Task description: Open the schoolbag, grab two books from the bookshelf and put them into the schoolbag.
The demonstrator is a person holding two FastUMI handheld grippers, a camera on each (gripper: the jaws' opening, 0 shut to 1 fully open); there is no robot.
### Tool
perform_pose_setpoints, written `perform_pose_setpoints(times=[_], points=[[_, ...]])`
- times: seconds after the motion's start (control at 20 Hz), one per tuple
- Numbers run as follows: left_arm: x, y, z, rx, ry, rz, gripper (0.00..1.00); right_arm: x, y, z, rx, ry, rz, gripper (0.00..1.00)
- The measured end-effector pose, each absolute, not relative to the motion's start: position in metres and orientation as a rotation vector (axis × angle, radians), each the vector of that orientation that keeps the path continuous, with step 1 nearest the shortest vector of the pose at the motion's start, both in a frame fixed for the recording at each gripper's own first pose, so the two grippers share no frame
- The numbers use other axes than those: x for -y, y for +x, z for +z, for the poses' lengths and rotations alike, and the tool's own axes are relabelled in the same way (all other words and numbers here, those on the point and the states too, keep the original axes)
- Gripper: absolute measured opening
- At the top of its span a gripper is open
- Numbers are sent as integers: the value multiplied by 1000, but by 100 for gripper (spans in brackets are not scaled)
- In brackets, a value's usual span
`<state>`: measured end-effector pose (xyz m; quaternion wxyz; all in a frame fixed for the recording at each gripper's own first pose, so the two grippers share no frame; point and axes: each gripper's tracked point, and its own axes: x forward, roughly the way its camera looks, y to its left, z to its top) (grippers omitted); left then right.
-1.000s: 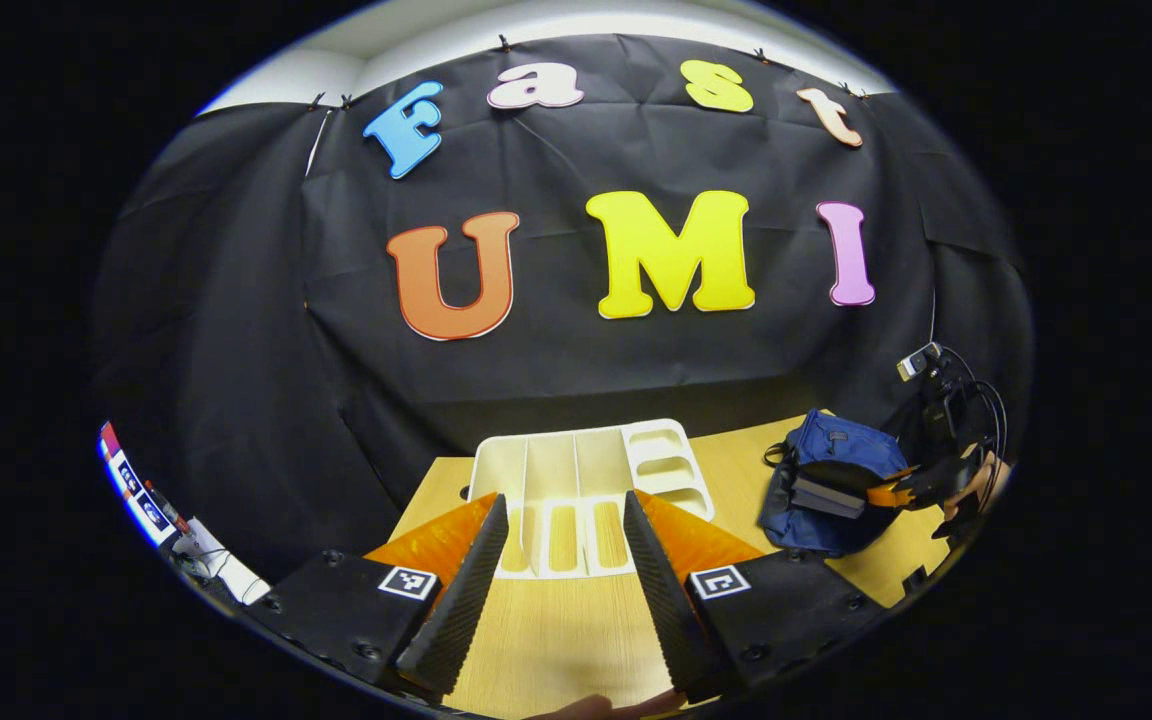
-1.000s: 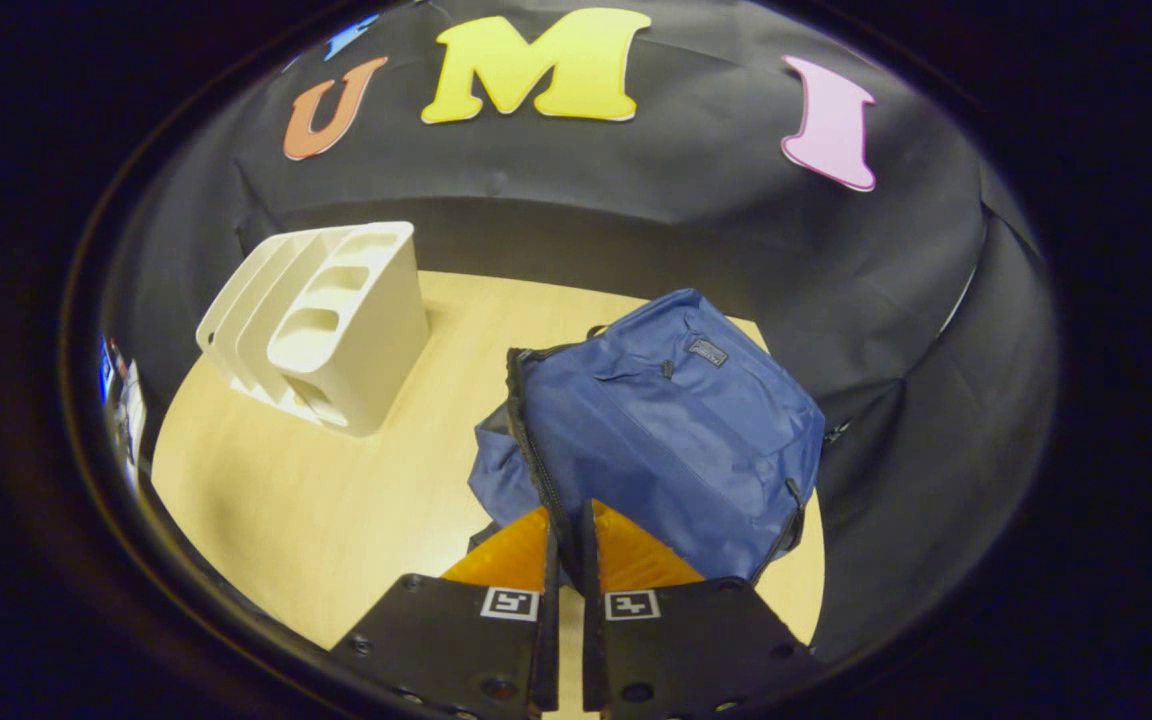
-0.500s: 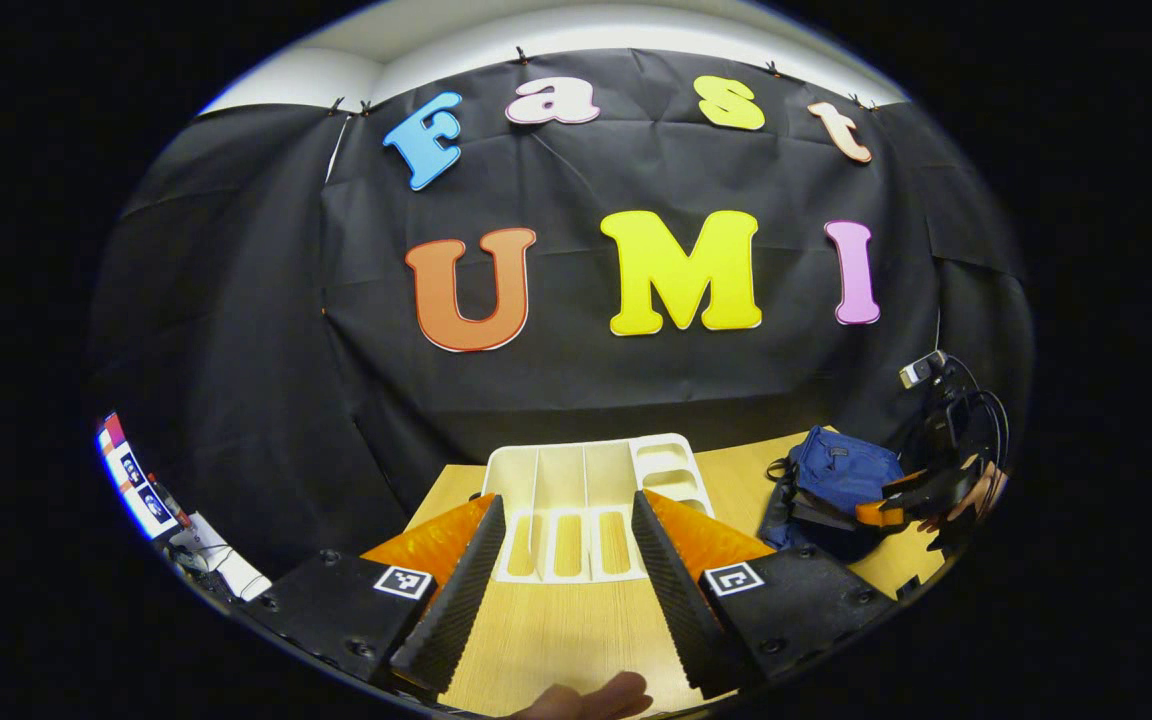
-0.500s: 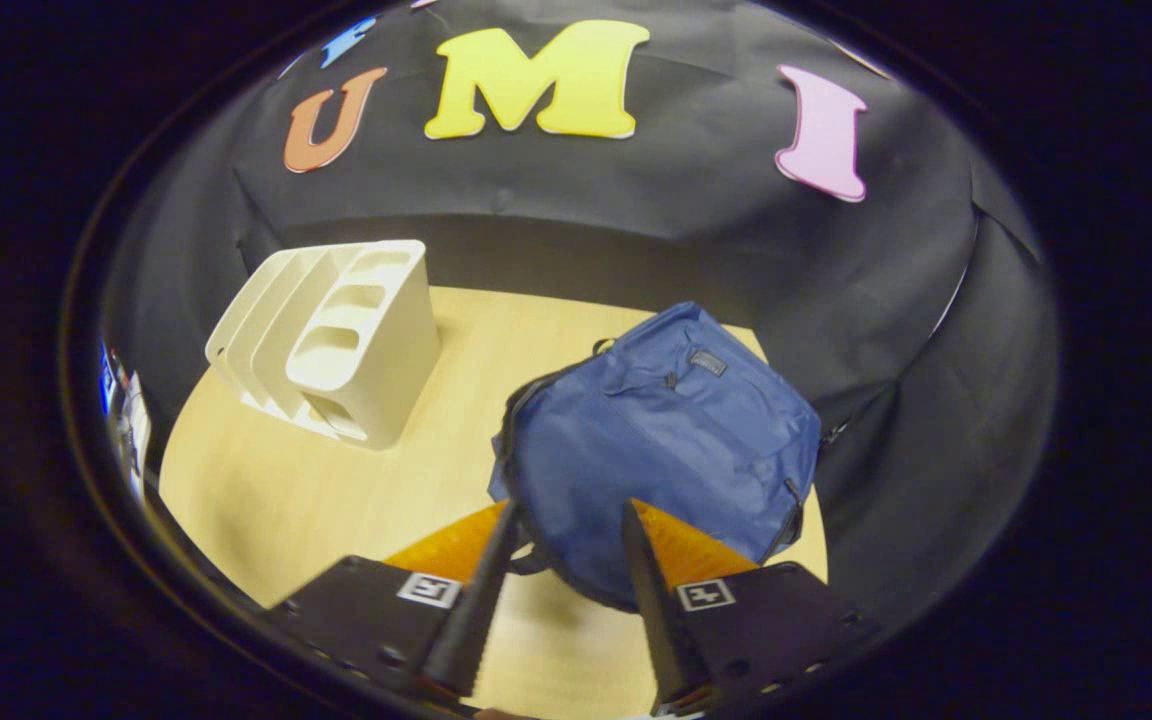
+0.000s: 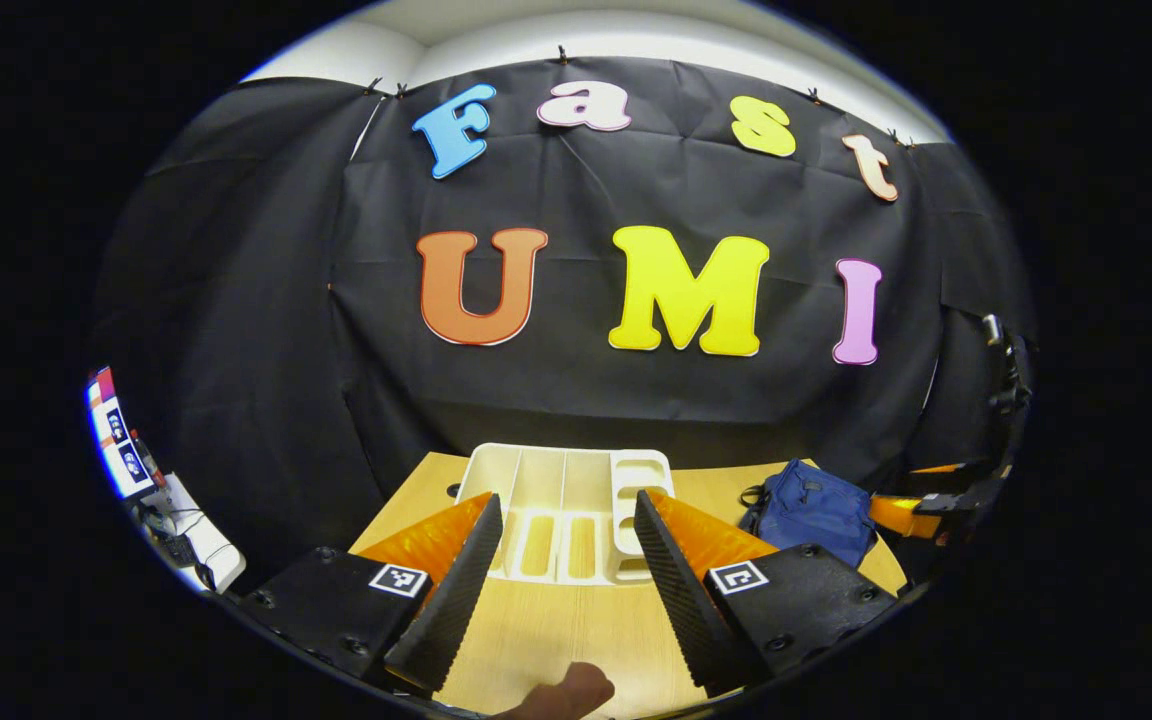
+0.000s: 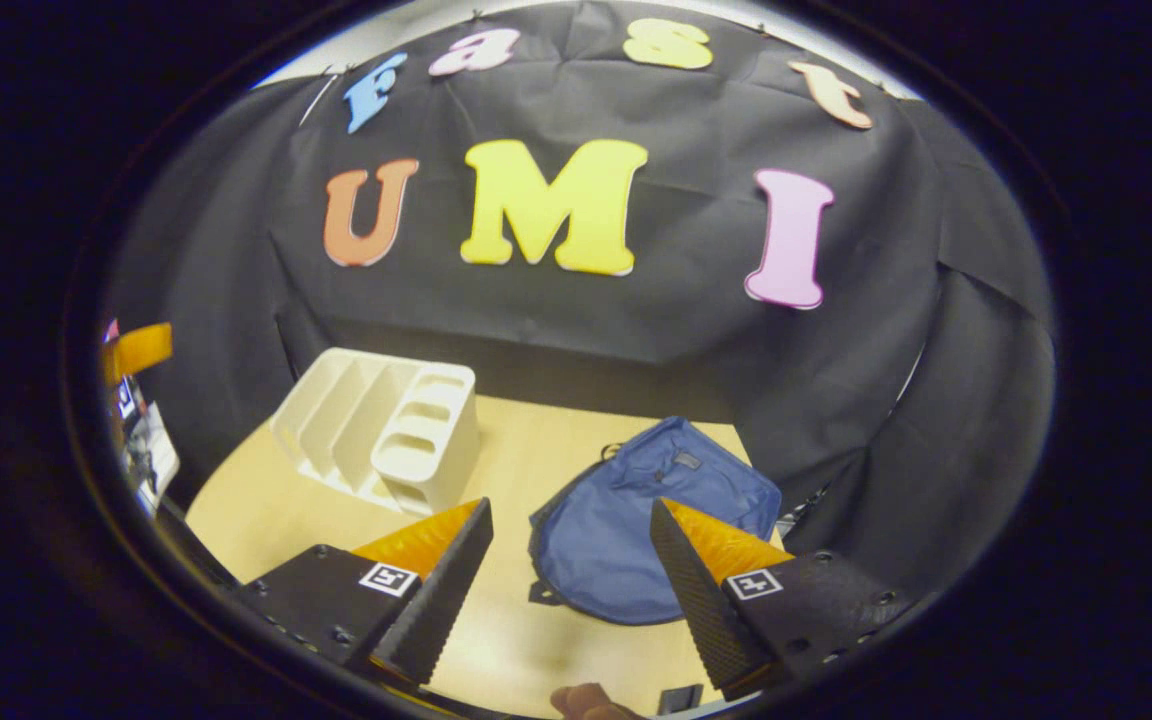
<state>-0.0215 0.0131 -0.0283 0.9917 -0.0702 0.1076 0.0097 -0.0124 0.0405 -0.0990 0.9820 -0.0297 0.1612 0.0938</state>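
Note:
A blue schoolbag [image 6: 648,522] lies flat on the wooden table, to the right of a white bookshelf [image 6: 381,428] whose slots hold no books. In the left gripper view the bookshelf [image 5: 564,508] stands straight ahead and the schoolbag [image 5: 810,508] lies to its right. My left gripper [image 5: 562,520] is open above the table's near edge, facing the shelf. My right gripper [image 6: 572,528] is open, raised above and in front of the bag, with nothing between its fingers. The right gripper's orange finger [image 5: 901,515] shows beside the bag in the left gripper view.
The wooden table [image 6: 496,640] is ringed by the booth's black cloth. A fingertip [image 5: 564,692] shows at the bottom of the left gripper view. White equipment [image 5: 191,540] stands off the table's left side. A camera on a stand [image 5: 1006,360] is at the far right.
My right gripper opened, let go of the schoolbag's flap and pulled back and up; the bag now lies flat. My left gripper tilted slightly, staying open before the shelf.

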Motion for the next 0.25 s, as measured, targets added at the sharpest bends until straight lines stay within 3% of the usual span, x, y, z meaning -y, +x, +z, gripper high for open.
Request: perform_pose_setpoints(times=[0.25], points=[[-1, -24, -26, -198, -122, 2, 87, -43, -48, -33, -127, -37, 155, 96]])
